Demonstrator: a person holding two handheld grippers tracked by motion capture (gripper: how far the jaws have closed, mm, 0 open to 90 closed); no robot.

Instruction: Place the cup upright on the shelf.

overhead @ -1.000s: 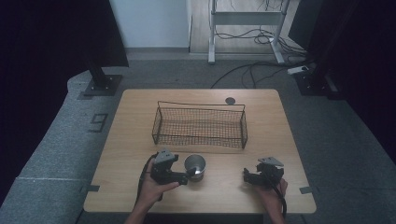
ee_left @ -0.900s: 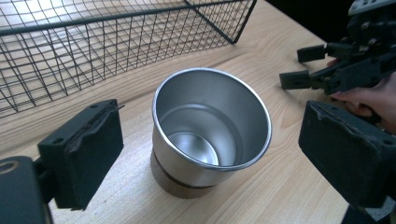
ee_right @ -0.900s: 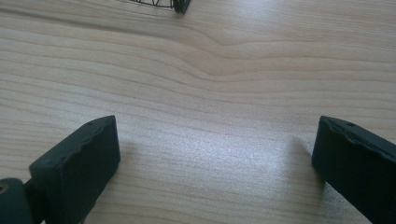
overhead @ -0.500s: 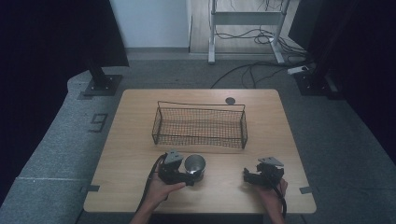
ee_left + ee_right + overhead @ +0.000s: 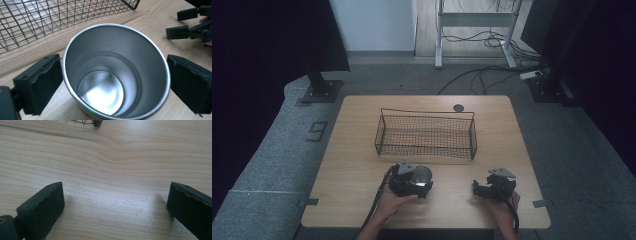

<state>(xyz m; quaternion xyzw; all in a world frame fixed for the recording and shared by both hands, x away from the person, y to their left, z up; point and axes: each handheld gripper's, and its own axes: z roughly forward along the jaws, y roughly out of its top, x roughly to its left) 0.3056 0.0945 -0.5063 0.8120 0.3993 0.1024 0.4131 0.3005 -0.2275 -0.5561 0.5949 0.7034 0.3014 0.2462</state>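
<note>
The left hand-held gripper [image 5: 110,75] sits with its jaws spread around the steel cup [image 5: 116,72], which stands upright near the counter's [image 5: 362,165] front edge, just before the wire basket [image 5: 426,135]. The pads seem barely clear of the wall; closing evenly should avoid tipping it. Farther right, the right hand-held gripper [image 5: 115,207] hovers released over bare wood. Grey carpet and cables lie beyond.

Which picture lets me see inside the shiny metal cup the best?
The left gripper view: the steel cup sits big and close between the left claw's open jaws, so you look right down to its empty bottom. In the high view the cup is small, partly behind that claw. The right gripper view looks at bare table.
</note>
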